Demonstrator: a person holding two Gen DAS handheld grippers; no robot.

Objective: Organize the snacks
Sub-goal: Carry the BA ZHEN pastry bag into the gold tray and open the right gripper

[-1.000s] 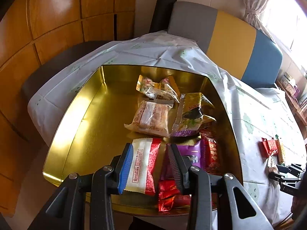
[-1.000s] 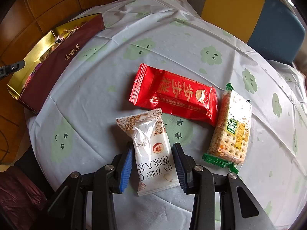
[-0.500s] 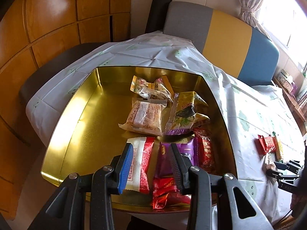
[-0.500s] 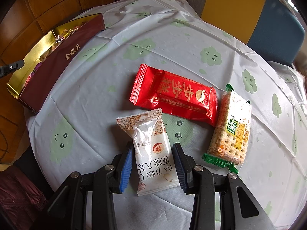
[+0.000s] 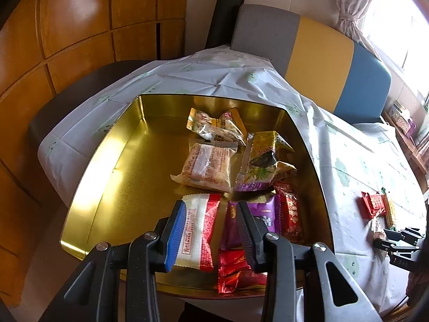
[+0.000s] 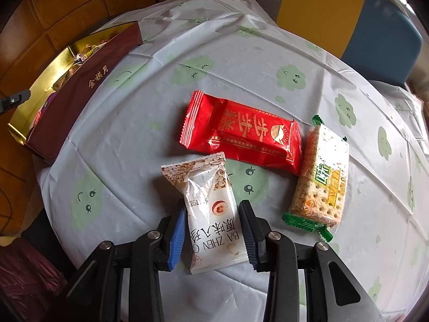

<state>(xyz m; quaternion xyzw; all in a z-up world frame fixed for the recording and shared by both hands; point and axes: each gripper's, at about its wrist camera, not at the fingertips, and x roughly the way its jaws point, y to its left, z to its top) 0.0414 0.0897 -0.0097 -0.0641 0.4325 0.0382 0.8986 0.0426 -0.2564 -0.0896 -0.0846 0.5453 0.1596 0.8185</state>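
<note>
Your right gripper points steeply down at the table, w/ the white snack pack lying flat between its fingers. Jaws have just been closing in on it; left blue pad sits at the wrapper's edge, right pad looks a hair off it, so can't tell if you've got a firm pinch yet. Pack is still on the cloth. Just beyond it lies the red packet, and the cracker pack to the right, touching the red one's end.

Your left gripper tilts down over the near edge of the gold tin, jaws narrow and nothing between them; the red-and-white bar and purple packet you see in the gap lie on the tin floor below. More snacks sit further back in the tin, incl. a clear-wrapped biscuit pack. Tin is at the table's left edge, well apart from the three loose snacks.
</note>
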